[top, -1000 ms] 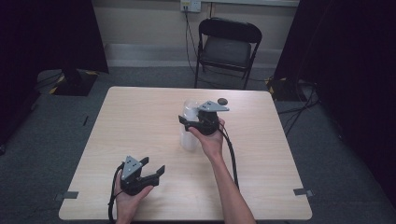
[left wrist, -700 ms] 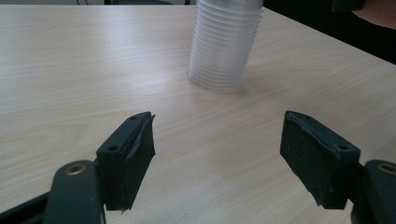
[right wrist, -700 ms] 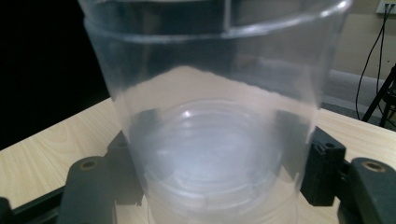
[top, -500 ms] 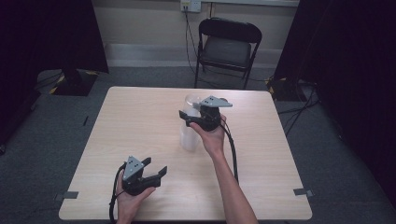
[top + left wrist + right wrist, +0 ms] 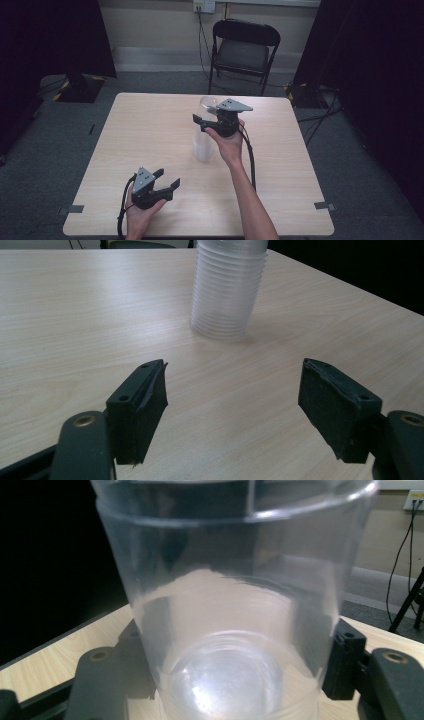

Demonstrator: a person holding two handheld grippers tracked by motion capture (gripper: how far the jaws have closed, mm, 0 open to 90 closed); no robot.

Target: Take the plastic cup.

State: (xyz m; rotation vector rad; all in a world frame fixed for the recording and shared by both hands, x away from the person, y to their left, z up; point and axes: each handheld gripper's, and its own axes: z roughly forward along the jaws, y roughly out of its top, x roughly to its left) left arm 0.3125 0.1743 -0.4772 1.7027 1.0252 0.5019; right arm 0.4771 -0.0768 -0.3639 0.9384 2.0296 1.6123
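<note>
Lifted clear of the stack since half a second ago, the top cup now sits higher in the right gripper.

At the near left corner of the table (image 5: 125,130), the left gripper (image 5: 167,181) rests with its jaws spread wide and empty, pointed toward the stack of clear cups (image 5: 227,290) standing mid-table. Directly above it, the right gripper (image 5: 201,121) has its jaws pinching a single clear cup (image 5: 235,610) by its lower wall. To separate cleanly, I judge a straight upward pull best, with light pressure so the thin plastic doesn't buckle or drag its neighbour along.
</note>
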